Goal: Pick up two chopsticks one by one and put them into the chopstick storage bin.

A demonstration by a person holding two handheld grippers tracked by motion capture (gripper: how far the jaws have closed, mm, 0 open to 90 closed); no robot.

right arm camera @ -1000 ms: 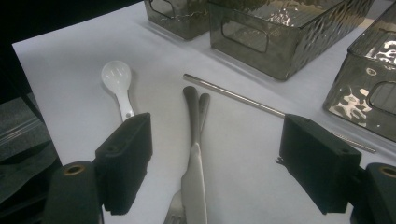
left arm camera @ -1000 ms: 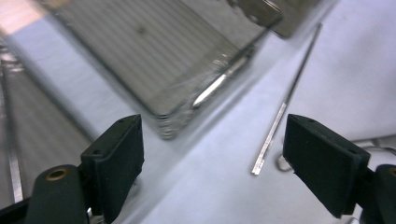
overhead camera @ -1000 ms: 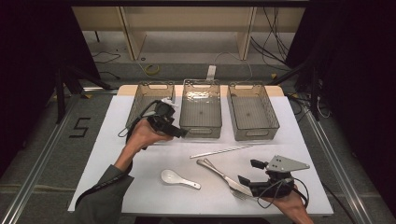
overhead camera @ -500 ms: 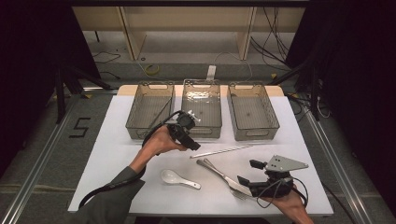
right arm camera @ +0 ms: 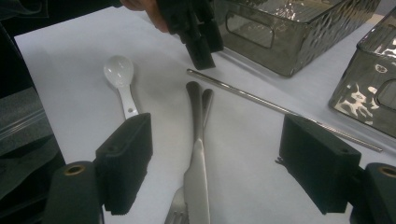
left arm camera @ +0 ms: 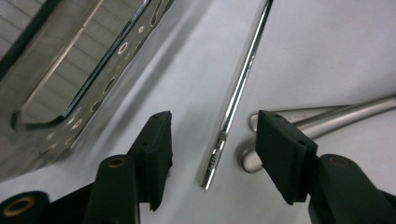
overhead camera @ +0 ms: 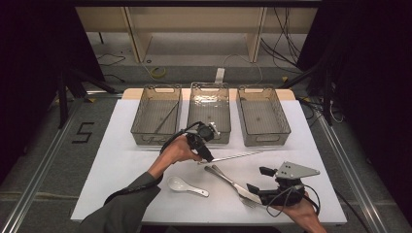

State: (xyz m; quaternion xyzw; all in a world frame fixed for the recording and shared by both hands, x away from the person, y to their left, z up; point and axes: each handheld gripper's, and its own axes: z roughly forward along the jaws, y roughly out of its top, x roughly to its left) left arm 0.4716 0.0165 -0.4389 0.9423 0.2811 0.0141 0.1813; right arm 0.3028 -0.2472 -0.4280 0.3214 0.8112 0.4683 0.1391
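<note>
Jaws of left gripper (left arm camera: 212, 154) spread, straddling end of metal rod (left arm camera: 236, 95) lying on table (overhead camera: 121, 160). Right gripper (right arm camera: 215, 163) jaws spread over knife (right arm camera: 196, 172), rod at 1 o'clock.

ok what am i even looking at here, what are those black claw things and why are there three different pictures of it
The black claws are handheld two-jaw grippers, one in each of a person's hands; no robot arm. The high view looks down on a white table. The other two pictures come from cameras riding on each gripper, looking along its jaws.

At the back stand three clear bins. In front lie a thin metal rod, a white spoon, and a knife lying over a fork.

The left gripper is open, its jaws straddling the rod's end. The right gripper is open too, pointing at the knife and fork. Nothing is held.
</note>
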